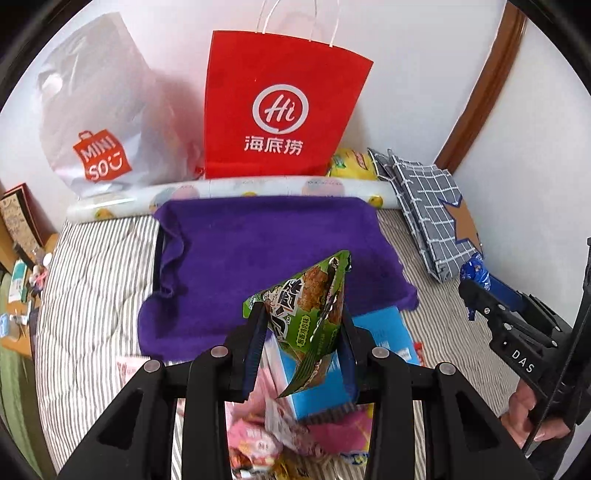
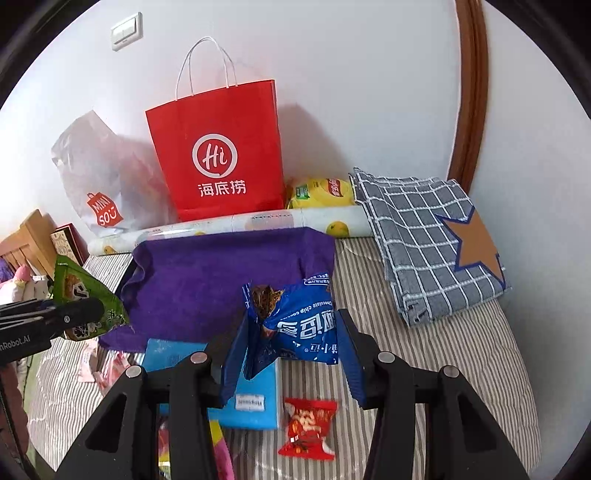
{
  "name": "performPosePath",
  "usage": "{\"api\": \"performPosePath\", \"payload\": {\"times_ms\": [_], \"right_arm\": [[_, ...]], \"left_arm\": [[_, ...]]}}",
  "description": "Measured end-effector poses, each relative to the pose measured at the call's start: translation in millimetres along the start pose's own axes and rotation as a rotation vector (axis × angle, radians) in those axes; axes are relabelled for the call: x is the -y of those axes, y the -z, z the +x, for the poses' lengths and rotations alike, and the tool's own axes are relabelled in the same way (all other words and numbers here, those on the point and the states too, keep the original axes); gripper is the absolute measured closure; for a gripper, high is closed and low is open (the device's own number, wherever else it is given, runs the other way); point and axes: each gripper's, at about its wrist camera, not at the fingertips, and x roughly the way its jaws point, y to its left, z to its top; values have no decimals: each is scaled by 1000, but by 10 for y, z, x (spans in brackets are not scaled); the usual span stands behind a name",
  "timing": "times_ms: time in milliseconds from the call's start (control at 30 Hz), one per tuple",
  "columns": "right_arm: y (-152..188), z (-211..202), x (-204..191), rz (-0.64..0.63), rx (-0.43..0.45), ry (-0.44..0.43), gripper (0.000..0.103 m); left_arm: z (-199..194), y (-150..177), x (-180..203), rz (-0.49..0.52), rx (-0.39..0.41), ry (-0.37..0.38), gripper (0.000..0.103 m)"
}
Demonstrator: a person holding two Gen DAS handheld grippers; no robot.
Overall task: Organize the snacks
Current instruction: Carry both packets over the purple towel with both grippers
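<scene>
Currently my left gripper [image 1: 301, 343] pinches a green packet [image 1: 308, 317] and my right gripper [image 2: 291, 350] a blue packet [image 2: 295, 325], both lifted over the near edge of the purple cloth [image 2: 221, 280], probably so each can be laid there.

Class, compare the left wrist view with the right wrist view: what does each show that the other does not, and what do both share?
Only the left wrist view shows the pink snack packets piled below the left gripper, and the person's hand on the other gripper.

Only the right wrist view shows the wall switch and the small red snack packet on the striped bed cover.

Both show the red paper bag, the purple towel, the green snack packet and the blue cookie packet.
</scene>
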Motion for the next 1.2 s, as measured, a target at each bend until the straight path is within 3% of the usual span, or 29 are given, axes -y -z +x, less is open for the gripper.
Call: {"api": "performPosePath", "payload": {"times_ms": [433, 833, 1200], "right_arm": [[-312, 857, -170, -53, -53, -10, 58], [-415, 1672, -51, -73, -152, -41, 58], [-409, 1984, 48, -58, -228, -93, 58]], "left_arm": [[501, -384, -494, -22, -9, -35, 67], [1063, -614, -831, -45, -43, -57, 67], [1466, -623, -944, -60, -99, -52, 66]]}}
